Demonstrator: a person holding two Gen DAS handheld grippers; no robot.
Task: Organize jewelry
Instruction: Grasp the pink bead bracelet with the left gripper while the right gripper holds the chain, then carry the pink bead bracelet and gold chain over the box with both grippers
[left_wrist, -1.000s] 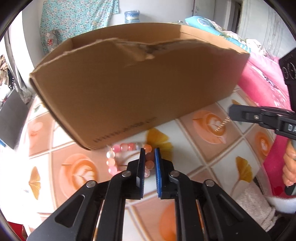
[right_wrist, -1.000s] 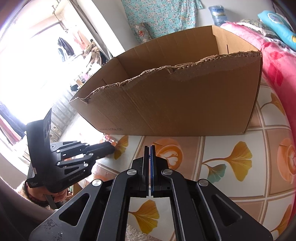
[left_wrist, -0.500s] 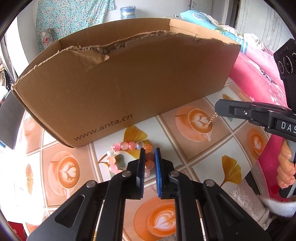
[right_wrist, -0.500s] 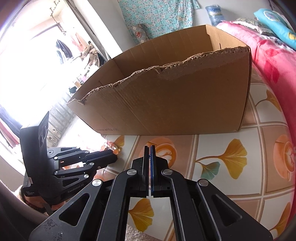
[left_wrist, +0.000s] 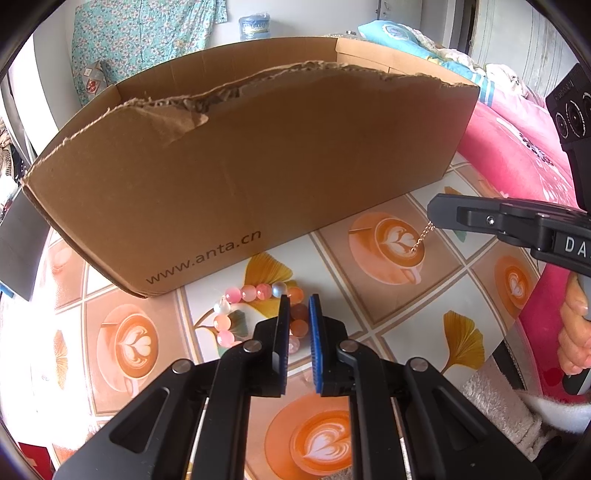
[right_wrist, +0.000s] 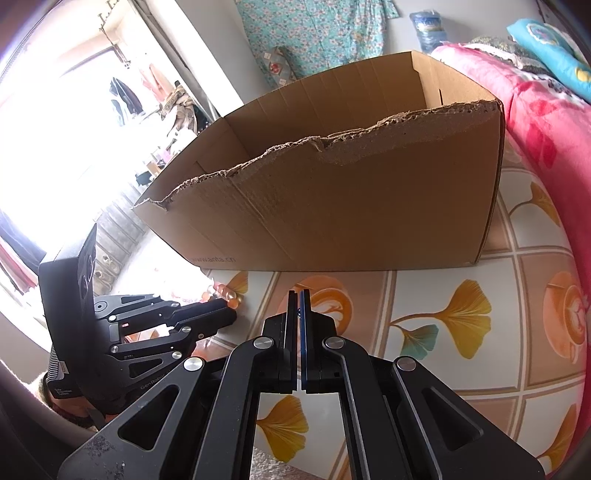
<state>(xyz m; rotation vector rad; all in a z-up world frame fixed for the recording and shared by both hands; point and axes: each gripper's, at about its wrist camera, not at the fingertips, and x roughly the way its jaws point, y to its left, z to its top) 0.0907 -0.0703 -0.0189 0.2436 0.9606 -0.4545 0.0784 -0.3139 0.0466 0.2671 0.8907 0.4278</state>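
A pink and orange bead bracelet (left_wrist: 251, 314) lies on the tiled table just in front of the open cardboard box (left_wrist: 258, 155). My left gripper (left_wrist: 297, 314) is narrowly open right over the bracelet's right side, with beads showing between its pads. My right gripper (right_wrist: 297, 299) is shut on a thin gold chain (left_wrist: 421, 238), which dangles from its tip above the table in the left wrist view. The bracelet's beads (right_wrist: 225, 293) also show by the left gripper (right_wrist: 231, 314) in the right wrist view. The box (right_wrist: 351, 206) has a torn front edge.
The table (left_wrist: 424, 317) has a tile print of coffee cups and ginkgo leaves. A pink blanket (left_wrist: 517, 155) lies to the right of the table. A grey towel (left_wrist: 495, 406) lies at the table's right front edge. The box's inside is hidden.
Both grippers have drawn back and risen slightly from the box. The left gripper stays over the bracelet; the right still holds the chain.
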